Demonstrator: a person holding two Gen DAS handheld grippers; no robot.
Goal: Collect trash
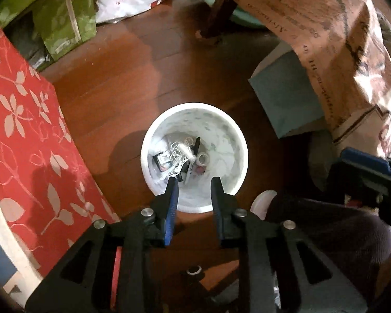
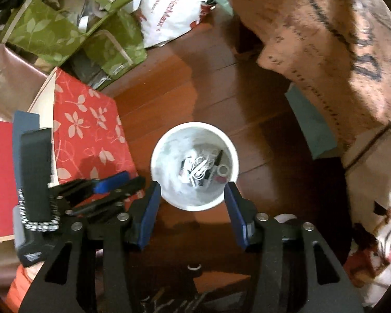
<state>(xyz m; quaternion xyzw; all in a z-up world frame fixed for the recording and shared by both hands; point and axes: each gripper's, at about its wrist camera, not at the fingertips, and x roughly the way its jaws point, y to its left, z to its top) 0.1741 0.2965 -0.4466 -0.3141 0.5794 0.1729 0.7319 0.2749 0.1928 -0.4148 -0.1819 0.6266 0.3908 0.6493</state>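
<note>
A white round bin [image 1: 146, 140] stands on the wooden floor, straight below both grippers. It holds trash: a tangle of white string [image 1: 178, 154], black pieces and a small tape roll [image 1: 203, 158]. My left gripper [image 1: 194, 182] hangs over the bin's near rim, jaws a little apart and empty. The same bin [image 2: 156, 154] sits in the middle of the right wrist view, and my right gripper [image 2: 193, 186] hovers above its near edge, jaws wider apart, holding nothing. The left gripper's blue pad [image 2: 109, 184] shows at that view's left.
A red floral box [image 1: 26, 135] lies left of the bin, with green leaf-print bags [image 2: 52, 31] and a white plastic bag [image 2: 169, 13] behind it. A brown printed cloth [image 1: 338, 39] and a grey-blue box [image 1: 286, 96] crowd the right side. Bare wooden floor [image 1: 117, 83] surrounds the bin.
</note>
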